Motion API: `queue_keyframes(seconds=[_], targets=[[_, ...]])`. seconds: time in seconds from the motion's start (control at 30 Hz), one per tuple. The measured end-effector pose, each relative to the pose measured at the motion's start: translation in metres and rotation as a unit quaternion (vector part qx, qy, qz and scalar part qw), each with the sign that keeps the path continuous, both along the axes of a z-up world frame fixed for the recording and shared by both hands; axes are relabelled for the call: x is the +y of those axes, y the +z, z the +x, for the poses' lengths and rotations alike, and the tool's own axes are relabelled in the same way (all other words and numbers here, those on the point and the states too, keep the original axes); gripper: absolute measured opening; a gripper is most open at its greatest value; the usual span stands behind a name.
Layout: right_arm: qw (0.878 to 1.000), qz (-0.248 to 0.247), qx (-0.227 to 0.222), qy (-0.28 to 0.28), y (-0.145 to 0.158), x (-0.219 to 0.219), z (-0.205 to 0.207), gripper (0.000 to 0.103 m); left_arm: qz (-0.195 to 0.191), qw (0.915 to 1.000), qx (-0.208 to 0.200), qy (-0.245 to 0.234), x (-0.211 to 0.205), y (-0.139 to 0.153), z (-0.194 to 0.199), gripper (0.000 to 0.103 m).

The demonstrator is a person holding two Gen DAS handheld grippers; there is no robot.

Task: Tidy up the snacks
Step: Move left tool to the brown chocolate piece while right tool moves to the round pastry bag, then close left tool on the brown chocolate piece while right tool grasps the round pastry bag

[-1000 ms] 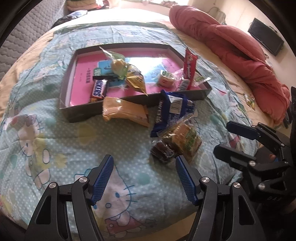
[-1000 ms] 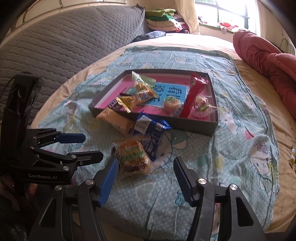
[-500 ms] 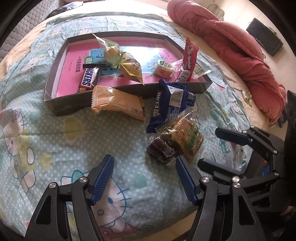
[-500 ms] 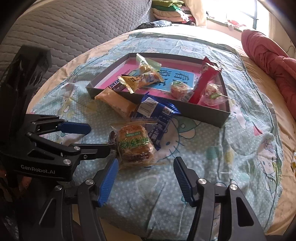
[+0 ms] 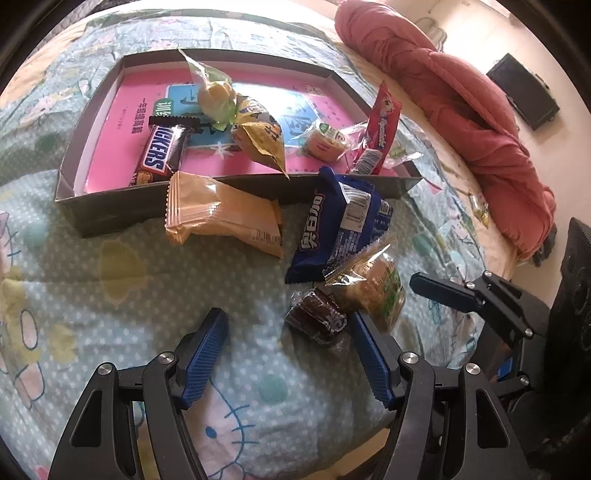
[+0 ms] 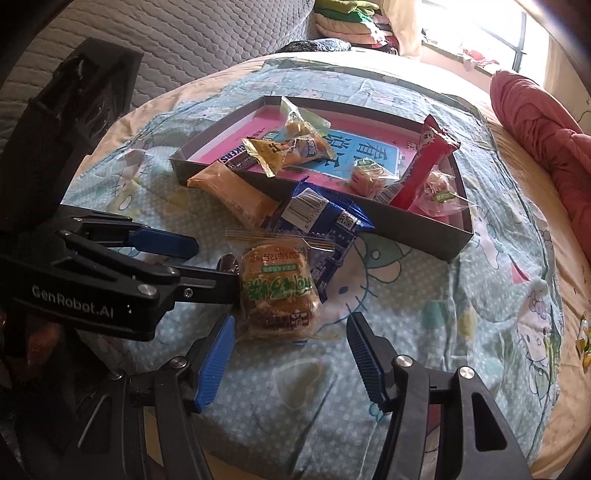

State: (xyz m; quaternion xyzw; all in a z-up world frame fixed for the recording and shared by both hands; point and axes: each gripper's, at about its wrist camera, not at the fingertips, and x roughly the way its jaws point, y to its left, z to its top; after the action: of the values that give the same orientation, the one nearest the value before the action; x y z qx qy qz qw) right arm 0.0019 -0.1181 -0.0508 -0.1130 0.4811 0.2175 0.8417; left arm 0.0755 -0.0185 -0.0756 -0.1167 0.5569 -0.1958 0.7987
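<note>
Our left gripper (image 5: pixel 291 365) has its fingers apart, and in the last second it has come forward and lower, so the small dark-wrapped snack (image 5: pixel 317 319) now lies just at the tip of its right finger (image 5: pixel 373 365), no longer well ahead of it. Nothing is held. Our right gripper (image 6: pixel 290 363) also has its fingers wide apart and empty; it too has moved closer, and the clear-wrapped cake with green print (image 6: pixel 277 293) now sits just before the gap between its fingers. In the right wrist view the left gripper's fingers reach to the left edge of this cake.

We judge that both grippers are closing in on the loose pile, each on its own snack, and that no grasp has begun yet.

Beyond these two, the blue packet (image 5: pixel 341 230) lies partly under the cake, and the orange packet (image 5: pixel 221 218) leans against the near wall of the grey box (image 5: pixel 107 214). Inside the box, on its pink bottom, we see the Snickers bar (image 5: pixel 162 155), a yellow packet (image 5: pixel 262 138), a green-wrapped sweet (image 5: pixel 216 98), a small round cake (image 5: pixel 325 140) and a red stick packet (image 5: pixel 380 129). So four snacks are still outside.

Everything rests on a bed with a light blue cartoon-cat sheet (image 5: pixel 110 295), soft and uneven. A red quilt (image 5: pixel 461 92) lies at the right, a grey padded headboard (image 6: pixel 166 44) and folded clothes (image 6: pixel 351 18) stand behind, near a bright window (image 6: pixel 480 33).
</note>
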Motion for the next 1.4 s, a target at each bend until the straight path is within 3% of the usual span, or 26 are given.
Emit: queue_keyframes(seconds=[0.4, 0.57, 0.87, 1.03, 1.4], targets=[[0.999, -0.03, -0.023, 0.007, -0.015, 0.015, 0.013, 0.062, 0.011, 0.9998, -0.008, -0.017, -0.004, 0.0, 0.002, 0.069], [1.0, -0.022, -0.01, 0.005, -0.02, 0.012, 0.017, 0.059, 0.02, 0.9994, -0.017, -0.023, -0.011, 0.0, 0.003, 0.068], [0.999, -0.005, 0.01, -0.038, -0.018, -0.014, 0.022, 0.054, 0.016, 0.9995, -0.019, -0.021, -0.011, -0.002, 0.005, 0.067], [0.997, 0.013, 0.027, -0.075, -0.02, -0.032, 0.032, 0.053, 0.033, 0.999, -0.024, -0.019, -0.016, -0.002, 0.005, 0.066], [0.995, 0.027, 0.035, -0.085, -0.02, -0.038, 0.036, 0.053, 0.037, 0.9986, -0.032, -0.02, -0.029, -0.004, 0.005, 0.052]])
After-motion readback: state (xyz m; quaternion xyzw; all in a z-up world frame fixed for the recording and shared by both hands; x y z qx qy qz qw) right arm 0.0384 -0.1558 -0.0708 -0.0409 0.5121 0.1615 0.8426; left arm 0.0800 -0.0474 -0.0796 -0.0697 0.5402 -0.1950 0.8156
